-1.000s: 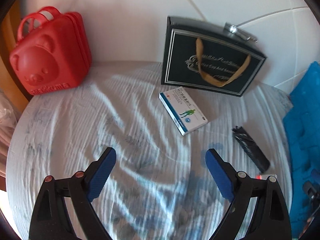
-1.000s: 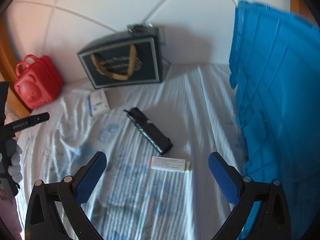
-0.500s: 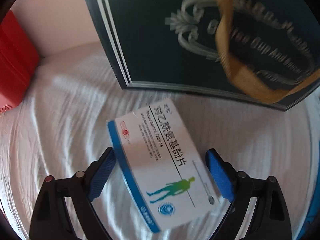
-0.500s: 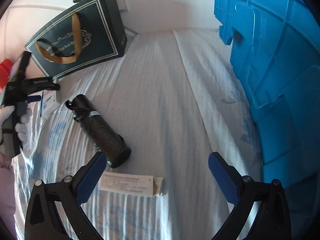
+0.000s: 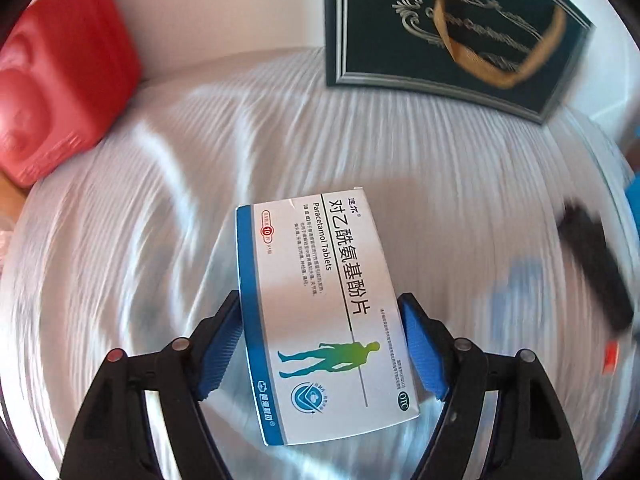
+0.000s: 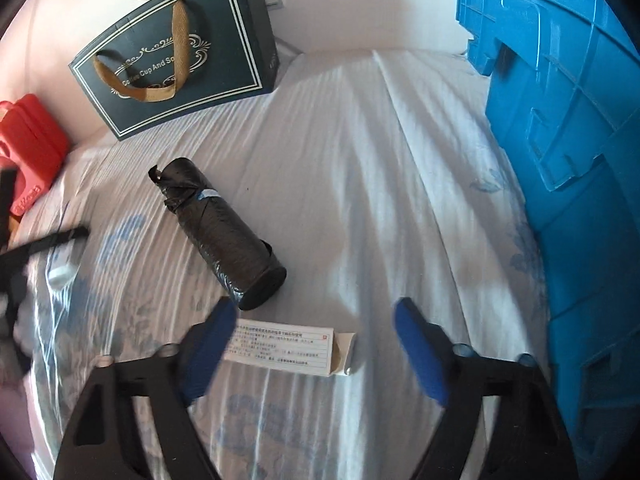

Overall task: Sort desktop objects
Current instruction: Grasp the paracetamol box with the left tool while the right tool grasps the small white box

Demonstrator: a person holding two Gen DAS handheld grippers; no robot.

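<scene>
Between our left gripper pads sits the pill box, clamped by its long edges; it's light, crushable cardboard, so we squeeze gently. Right gripper hangs open.

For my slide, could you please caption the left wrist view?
Left gripper shut on a paracetamol tablet box above the white cloth, red case and dark gift bag behind.

Your left hand-held gripper has closed on the paracetamol box and raised it off the bed; your right hand-held gripper narrowed above the small carton.
</scene>
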